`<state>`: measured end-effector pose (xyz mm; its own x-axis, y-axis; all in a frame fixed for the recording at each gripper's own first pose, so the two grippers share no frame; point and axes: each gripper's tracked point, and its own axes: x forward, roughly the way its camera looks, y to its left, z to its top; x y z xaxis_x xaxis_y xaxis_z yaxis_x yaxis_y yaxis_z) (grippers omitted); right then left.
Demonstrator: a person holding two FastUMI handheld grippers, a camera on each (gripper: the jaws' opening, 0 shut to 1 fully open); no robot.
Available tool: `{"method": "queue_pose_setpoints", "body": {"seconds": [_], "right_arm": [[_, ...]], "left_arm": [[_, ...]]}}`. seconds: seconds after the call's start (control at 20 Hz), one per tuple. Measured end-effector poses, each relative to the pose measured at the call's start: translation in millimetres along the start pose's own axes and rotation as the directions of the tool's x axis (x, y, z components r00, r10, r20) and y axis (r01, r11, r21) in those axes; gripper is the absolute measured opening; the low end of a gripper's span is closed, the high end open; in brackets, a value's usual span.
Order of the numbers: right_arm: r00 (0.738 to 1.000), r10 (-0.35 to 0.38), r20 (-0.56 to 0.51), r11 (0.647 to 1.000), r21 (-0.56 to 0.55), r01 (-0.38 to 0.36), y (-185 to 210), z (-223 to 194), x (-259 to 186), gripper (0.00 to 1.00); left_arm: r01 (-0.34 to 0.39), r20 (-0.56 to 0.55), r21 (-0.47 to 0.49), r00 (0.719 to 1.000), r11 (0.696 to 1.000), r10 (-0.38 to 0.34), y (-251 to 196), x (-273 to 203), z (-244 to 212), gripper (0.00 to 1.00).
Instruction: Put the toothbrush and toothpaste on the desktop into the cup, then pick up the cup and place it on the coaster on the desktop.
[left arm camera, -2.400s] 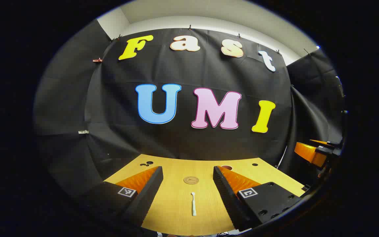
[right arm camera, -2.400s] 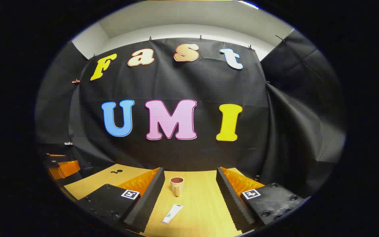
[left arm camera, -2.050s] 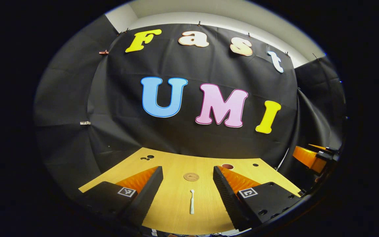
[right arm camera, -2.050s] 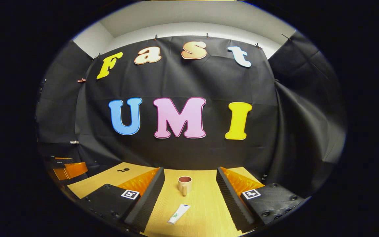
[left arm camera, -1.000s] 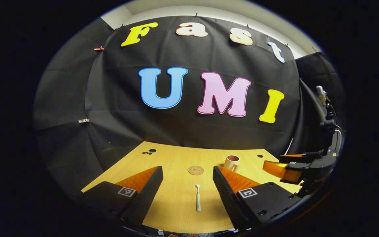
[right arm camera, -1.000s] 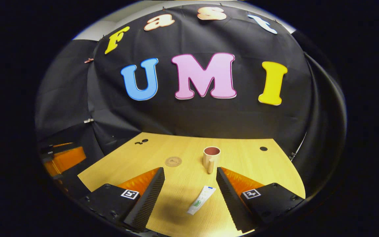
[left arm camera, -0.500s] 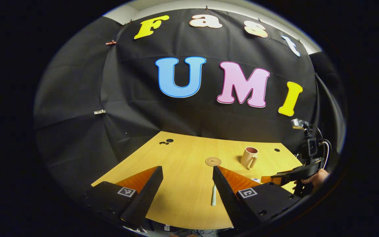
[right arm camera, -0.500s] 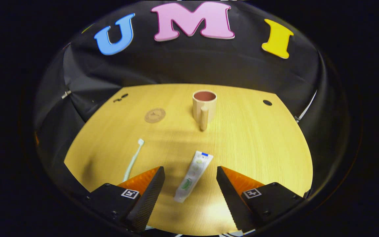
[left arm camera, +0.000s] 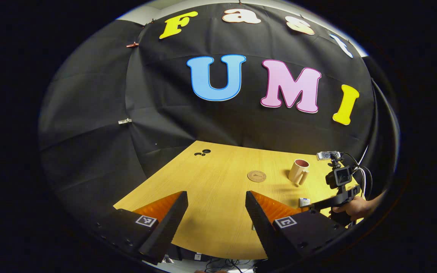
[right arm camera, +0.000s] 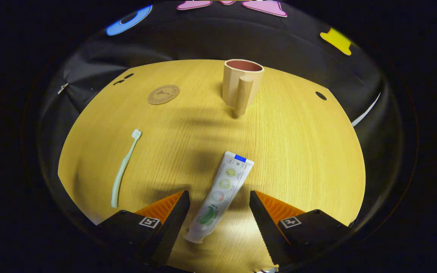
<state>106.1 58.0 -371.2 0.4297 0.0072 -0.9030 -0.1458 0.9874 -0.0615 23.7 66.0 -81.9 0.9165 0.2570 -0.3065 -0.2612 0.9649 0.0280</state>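
step: I'm lining up the right gripper (right arm camera: pixel 219 212) on the tube (right arm camera: pixel 220 195) | jaws apart, straddling it, nothing held | tube lies flat, nearer me than the cup (right arm camera: pixel 241 86) | advice: descend straight, pinch mid-body, avoid desktop (right arm camera: pixel 298 144) | left gripper (left arm camera: pixel 215 216) wide, idle

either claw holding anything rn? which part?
Nothing held. Right claw is open, straddling the toothpaste lying on the desktop; left claw is open over bare wood.

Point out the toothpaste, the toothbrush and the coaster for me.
toothpaste (right arm camera: pixel 221 190): right gripper view, middle of the tube.
toothbrush (right arm camera: pixel 124 166): right gripper view, middle of the handle.
coaster (right arm camera: pixel 163 94): right gripper view, centre of the disc.
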Motion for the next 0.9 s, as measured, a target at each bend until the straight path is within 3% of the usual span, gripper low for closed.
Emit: {"method": "queue_pose_setpoints", "body": {"seconds": [0.25, 0.35, 0.45, 0.5, 0.6, 0.65, 0.7, 0.75, 0.9], "right_arm": [[0.997, -0.001, -0.083, 0.993, 0.116, 0.011, -4, -18, 5, 0.98], [0.997, -0.003, -0.073, 0.994, 0.111, 0.012, -4, -19, 7, 0.93], [0.997, 0.021, -0.075, 0.997, 0.077, -0.015, 0, -15, 5, 0.82], [0.996, 0.032, -0.087, 0.998, 0.055, -0.027, 1, -16, 6, 0.64], [0.993, 0.052, -0.105, 0.998, 0.03, -0.05, 8, -15, 10, 0.43], [0.992, 0.068, -0.108, 0.998, 0.02, -0.066, 10, -14, 11, 0.43], [0.99, 0.092, -0.109, 0.996, 0.01, -0.091, 10, -15, 9, 0.33], [0.987, 0.117, -0.109, 0.993, 0.01, -0.117, 9, -16, 9, 0.39], [0.981, 0.159, -0.113, 0.987, 0.024, -0.157, 4, -18, 6, 0.27]], "left_arm": [[0.04, -0.009, 0.037, 0.999, 0.999, -0.04, -20, 2, 1, 0.97], [0.06, -0.022, 0.051, 0.998, 0.997, -0.059, -28, 3, -3, 0.97], [0.081, -0.043, 0.052, 0.996, 0.995, -0.079, -37, 6, -10, 0.97], [0.091, -0.056, 0.052, 0.995, 0.995, -0.088, -41, 10, -14, 0.97], [0.106, -0.083, 0.051, 0.991, 0.993, -0.102, -48, 17, -22, 0.97], [0.115, -0.096, 0.049, 0.989, 0.992, -0.11, -52, 21, -25, 0.97], [0.125, -0.111, 0.043, 0.987, 0.991, -0.12, -56, 27, -29, 0.97], [0.138, -0.127, 0.036, 0.983, 0.99, -0.132, -61, 34, -32, 0.97], [0.17, -0.208, 0.031, 0.965, 0.985, -0.16, -69, 60, -53, 0.97]]}}
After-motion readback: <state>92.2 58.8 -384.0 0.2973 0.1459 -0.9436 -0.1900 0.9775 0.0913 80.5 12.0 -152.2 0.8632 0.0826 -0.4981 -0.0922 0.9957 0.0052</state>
